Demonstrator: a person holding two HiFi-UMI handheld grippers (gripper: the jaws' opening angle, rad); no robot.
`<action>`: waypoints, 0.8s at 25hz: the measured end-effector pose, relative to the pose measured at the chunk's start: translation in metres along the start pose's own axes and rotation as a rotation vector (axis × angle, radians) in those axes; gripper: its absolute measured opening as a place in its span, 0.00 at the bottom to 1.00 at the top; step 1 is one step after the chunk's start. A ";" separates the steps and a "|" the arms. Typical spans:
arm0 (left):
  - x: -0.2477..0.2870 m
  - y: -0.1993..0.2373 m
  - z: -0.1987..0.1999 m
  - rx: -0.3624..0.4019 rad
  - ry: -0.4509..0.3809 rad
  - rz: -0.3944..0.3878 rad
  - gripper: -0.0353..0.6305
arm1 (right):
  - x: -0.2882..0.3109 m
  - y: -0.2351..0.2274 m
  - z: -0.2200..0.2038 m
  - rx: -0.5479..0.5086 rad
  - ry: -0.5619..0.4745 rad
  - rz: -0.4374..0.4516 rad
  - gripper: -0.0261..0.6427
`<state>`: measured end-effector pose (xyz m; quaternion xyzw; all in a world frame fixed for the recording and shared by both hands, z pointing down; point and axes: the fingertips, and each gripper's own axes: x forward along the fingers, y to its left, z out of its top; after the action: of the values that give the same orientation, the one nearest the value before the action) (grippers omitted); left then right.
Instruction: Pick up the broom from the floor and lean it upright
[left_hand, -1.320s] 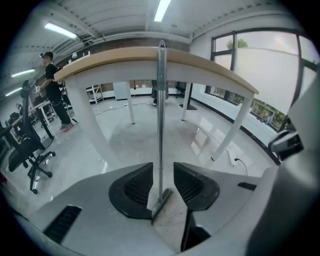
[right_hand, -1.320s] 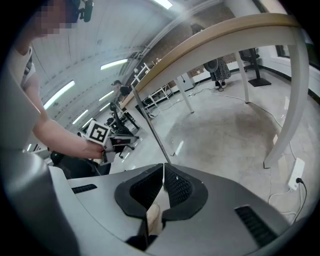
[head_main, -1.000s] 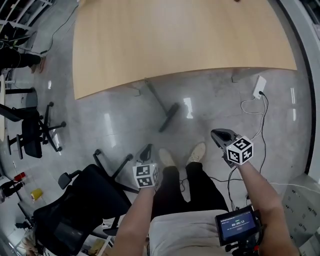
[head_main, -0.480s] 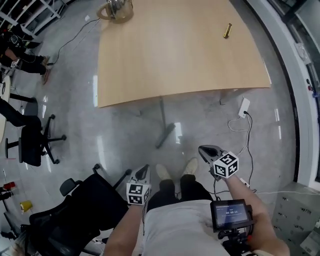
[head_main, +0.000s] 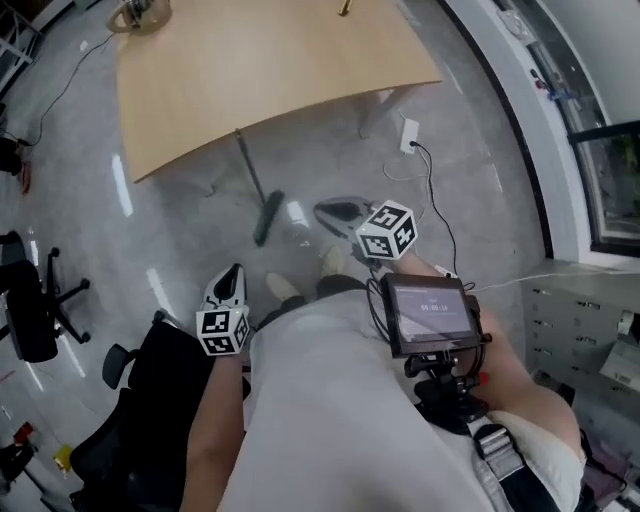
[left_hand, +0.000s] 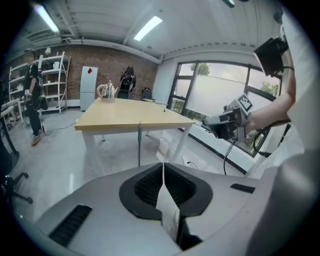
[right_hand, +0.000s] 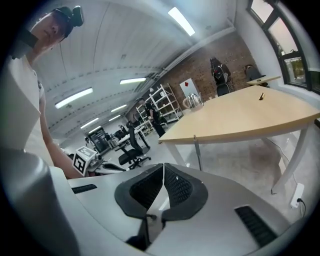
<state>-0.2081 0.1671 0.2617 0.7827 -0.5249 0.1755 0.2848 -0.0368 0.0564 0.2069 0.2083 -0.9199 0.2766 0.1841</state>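
Note:
The broom (head_main: 256, 185) stands tilted, its thin handle resting against the front edge of the wooden table (head_main: 270, 70) and its dark brush head on the grey floor. The handle also shows in the left gripper view as broom (left_hand: 139, 145) and in the right gripper view as broom (right_hand: 197, 149), well ahead of both jaws. My left gripper (head_main: 234, 275) hangs near my left side, shut and empty, as the left gripper (left_hand: 163, 167) view confirms. My right gripper (head_main: 335, 212) is raised near the brush head in the picture, apart from it; the right gripper (right_hand: 163, 171) is shut with nothing between its pads.
A black office chair (head_main: 120, 420) stands close at my left, another chair (head_main: 30, 310) further left. A white power strip (head_main: 409, 135) with a cable lies on the floor by the table leg. A kettle (head_main: 140, 12) sits on the table. A window wall (head_main: 560, 120) runs along the right.
Both grippers have risen toward my body, still shut and empty. The head view has swung, so table and broom now sit further up and left. The broom itself has not moved.

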 end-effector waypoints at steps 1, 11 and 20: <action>-0.002 -0.001 0.004 -0.003 -0.008 0.003 0.08 | -0.006 0.005 0.006 -0.001 -0.011 0.005 0.07; -0.021 -0.005 0.055 0.019 -0.133 0.002 0.08 | -0.030 0.052 0.039 -0.163 -0.085 0.067 0.07; -0.024 -0.029 0.080 0.077 -0.182 -0.050 0.08 | -0.046 0.063 0.050 -0.258 -0.154 0.070 0.07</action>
<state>-0.1927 0.1427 0.1780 0.8187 -0.5217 0.1165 0.2099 -0.0400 0.0877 0.1198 0.1713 -0.9659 0.1457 0.1286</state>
